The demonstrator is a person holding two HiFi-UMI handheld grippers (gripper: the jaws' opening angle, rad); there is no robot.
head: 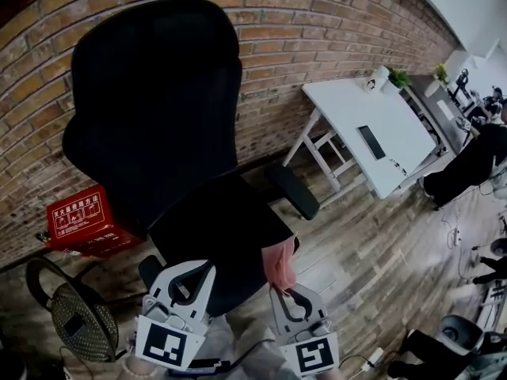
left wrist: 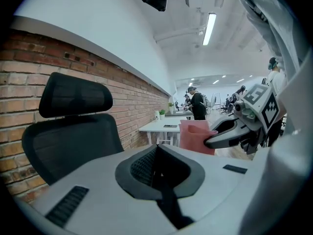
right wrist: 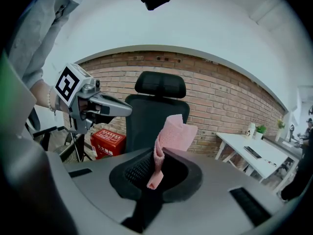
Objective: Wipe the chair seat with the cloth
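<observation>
one black mesh office chair point(head: 158, 117); over its seat's front edge the right hand-held gripper point(head: 282, 291) clamps one pink cloth point(head: 279, 264); the left hand-held gripper point(head: 190, 274) has jaws together, empty; open wood floor point(head: 356, 244) to the right.

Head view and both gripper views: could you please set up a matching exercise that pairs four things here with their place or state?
Things:
1. cloth
2. red box
3. white table
4. left gripper

Places or states:
A. by the brick wall, right of the chair in the head view
B. jaws together, nothing between them
C. pinched in the right gripper
D. low by the wall, left of the chair in the head view

Pairs: 1-C, 2-D, 3-A, 4-B
</observation>
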